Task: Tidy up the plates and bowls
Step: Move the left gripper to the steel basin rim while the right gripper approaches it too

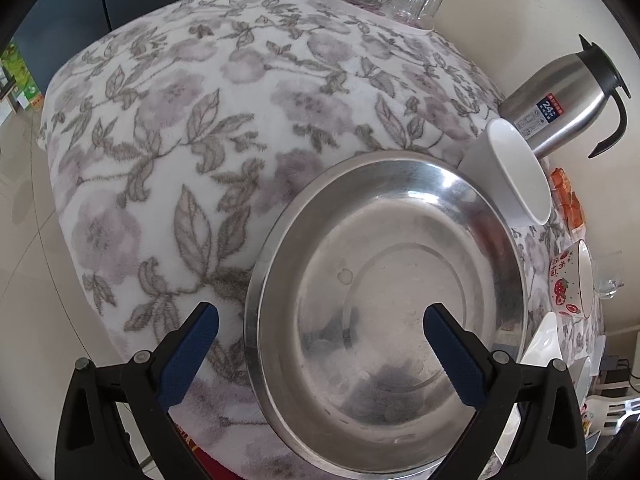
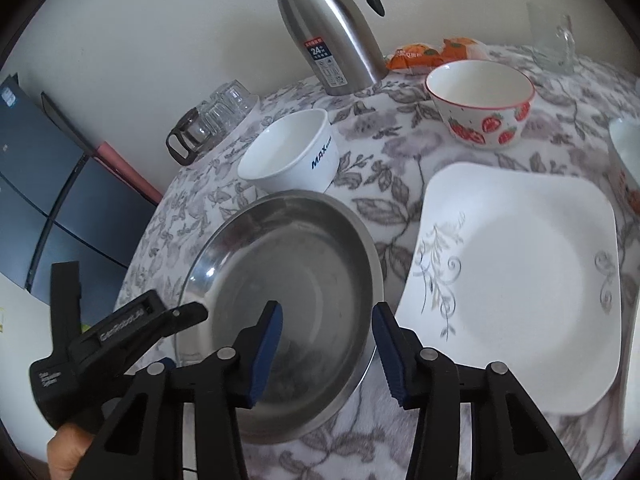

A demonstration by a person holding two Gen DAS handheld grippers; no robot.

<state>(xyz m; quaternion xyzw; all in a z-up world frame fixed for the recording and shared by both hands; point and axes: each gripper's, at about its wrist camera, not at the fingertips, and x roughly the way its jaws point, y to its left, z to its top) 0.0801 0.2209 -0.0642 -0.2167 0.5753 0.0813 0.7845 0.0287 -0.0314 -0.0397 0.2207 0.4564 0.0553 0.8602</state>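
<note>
A round steel plate (image 1: 384,304) lies on the floral tablecloth, also in the right wrist view (image 2: 296,280). My left gripper (image 1: 320,354) is open, its jaws straddling the plate's near left rim. My right gripper (image 2: 326,354) is open over the plate's right rim, holding nothing. A white "MAX" bowl (image 2: 292,152) leans tilted on the plate's far edge; it also shows in the left wrist view (image 1: 516,168). A square white plate (image 2: 524,288) lies right of the steel plate. A strawberry bowl (image 2: 480,102) stands behind it.
A steel thermos jug (image 2: 332,28) stands at the back by the wall. Upturned glasses and a glass pot (image 2: 216,116) sit at the back left. Orange snack packs (image 2: 432,54) and a glass mug (image 2: 556,50) lie at the back right. Another white dish (image 2: 628,148) sits at the right edge.
</note>
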